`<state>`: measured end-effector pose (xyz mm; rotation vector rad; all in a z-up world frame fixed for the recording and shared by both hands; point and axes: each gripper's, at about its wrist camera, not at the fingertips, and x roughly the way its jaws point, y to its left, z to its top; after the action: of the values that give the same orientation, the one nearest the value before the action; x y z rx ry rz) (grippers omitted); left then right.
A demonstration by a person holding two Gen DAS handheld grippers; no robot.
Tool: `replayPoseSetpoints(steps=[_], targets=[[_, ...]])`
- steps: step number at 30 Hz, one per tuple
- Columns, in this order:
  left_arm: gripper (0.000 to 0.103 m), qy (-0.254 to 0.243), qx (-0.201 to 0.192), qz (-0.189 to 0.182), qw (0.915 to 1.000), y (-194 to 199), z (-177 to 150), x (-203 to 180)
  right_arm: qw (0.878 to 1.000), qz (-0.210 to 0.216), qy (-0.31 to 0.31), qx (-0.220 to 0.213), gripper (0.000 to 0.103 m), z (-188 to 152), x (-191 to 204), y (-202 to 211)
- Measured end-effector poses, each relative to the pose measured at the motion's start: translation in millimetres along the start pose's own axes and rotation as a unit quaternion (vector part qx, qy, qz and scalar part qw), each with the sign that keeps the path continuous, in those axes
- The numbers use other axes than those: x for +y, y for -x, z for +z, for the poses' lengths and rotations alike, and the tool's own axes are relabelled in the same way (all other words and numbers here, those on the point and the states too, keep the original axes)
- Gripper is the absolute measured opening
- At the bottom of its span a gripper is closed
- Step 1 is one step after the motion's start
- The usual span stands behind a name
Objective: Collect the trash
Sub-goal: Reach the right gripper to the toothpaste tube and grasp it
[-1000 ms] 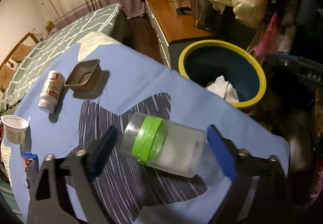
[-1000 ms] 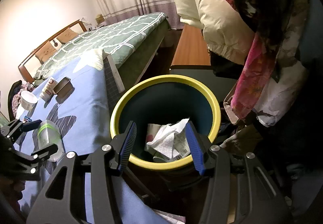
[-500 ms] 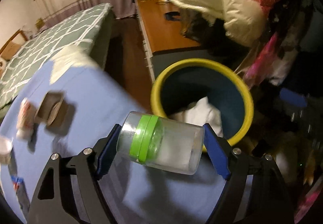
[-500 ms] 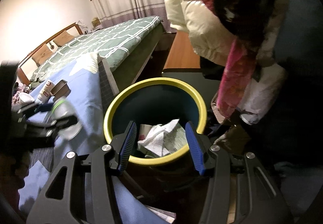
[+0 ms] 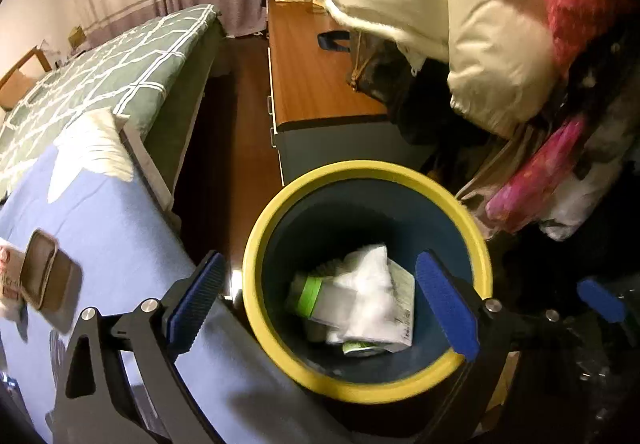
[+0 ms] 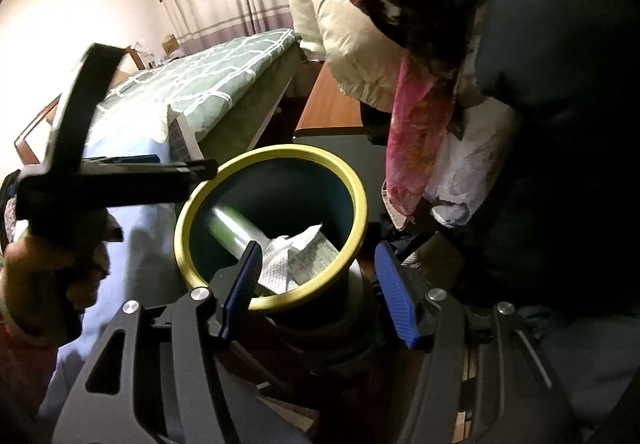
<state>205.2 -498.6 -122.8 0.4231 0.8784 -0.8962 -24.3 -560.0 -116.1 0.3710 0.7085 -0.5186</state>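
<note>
Left claw [image 5: 320,308] sits over the bin [image 5: 260,228], jaws opening wide, nothing between the pads. The jar with the green band [image 5: 310,294] is already in the bin, lower centre of the left wrist view, lying against crumpled white paper [image 5: 368,284]. In the right wrist view it shows as a blurred streak [image 6: 234,226] inside the rim, so it is probably not settled yet.

Right claw [image 6: 316,286] hovers at the bin's near rim, jaws opening from a middling gap, holding nothing I can see.

Risks from here:
- Jar could bounce off the paper pile and tip toward the rim. Bin looks deep enough, so low odds.
- Both claws crowd the same opening. The right claw's blue pad [image 5: 600,300] shows at the right edge of the left view, near the left one. A careless swing back could make them clash.
- Left claw's lower finger hangs just beside the yellow rim. Pulling back low could hook the rim and tip the bin, which stands free between the blue blanket [image 5: 120,236] and the clothes pile [image 5: 520,24].
- More trash waits at the left edge of the left view: a brown tray [image 5: 40,272] and a white bottle [image 5: 8,276], half cut off. A blind reach there risks shoving them off the blanket.
</note>
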Motion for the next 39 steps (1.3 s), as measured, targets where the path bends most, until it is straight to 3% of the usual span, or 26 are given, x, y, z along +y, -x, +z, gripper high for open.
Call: replayPoseSetpoints(steps=[4,8,14,16,19,25,27,29,35,39], targets=[[0.095,0.017,-0.034,0.019,0.9991,45.7,-15.4,14.0,1.0,0.011,0.016,0.0,0.056,-0.9,15.1,-1.2],[0.098,0.061,-0.082,0.047,0.9936,113.1,-52.0,43.5,0.999,0.021,0.037,0.001,0.056,-0.3,36.7,-2.2],[0.098,0.141,-0.138,0.126,0.9722,206.6,-133.4,110.9,0.995,0.059,0.086,0.001,0.056,3.6,91.2,-3.9],[0.098,0.17,-0.148,0.162,0.9608,231.6,-161.2,135.1,0.991,0.076,0.111,0.003,0.056,2.8,119.7,-4.2],[0.098,0.223,-0.163,0.228,0.9338,269.8,-207.7,172.3,0.985,0.096,0.141,0.005,0.056,-3.3,158.9,-2.2],[0.098,0.298,-0.175,0.312,0.8852,319.6,-278.9,225.6,0.966,0.17,0.193,0.011,0.056,-9.4,265.3,1.4],[0.098,0.316,-0.174,0.327,0.8733,329.9,-298.6,241.3,0.959,0.194,0.207,0.014,0.056,-12.7,302.2,3.4],[0.098,0.335,-0.172,0.328,0.8663,335.1,-318.2,254.2,0.951,0.211,0.225,0.016,0.056,-18.0,338.9,4.3],[0.098,0.349,-0.166,0.343,0.8561,342.2,-345.0,270.6,0.935,0.241,0.255,0.043,0.056,-34.2,436.8,-9.9],[0.098,0.353,-0.164,0.34,0.8558,339.7,-349.4,274.8,0.934,0.232,0.261,0.072,0.056,-42.1,478.4,-31.1]])
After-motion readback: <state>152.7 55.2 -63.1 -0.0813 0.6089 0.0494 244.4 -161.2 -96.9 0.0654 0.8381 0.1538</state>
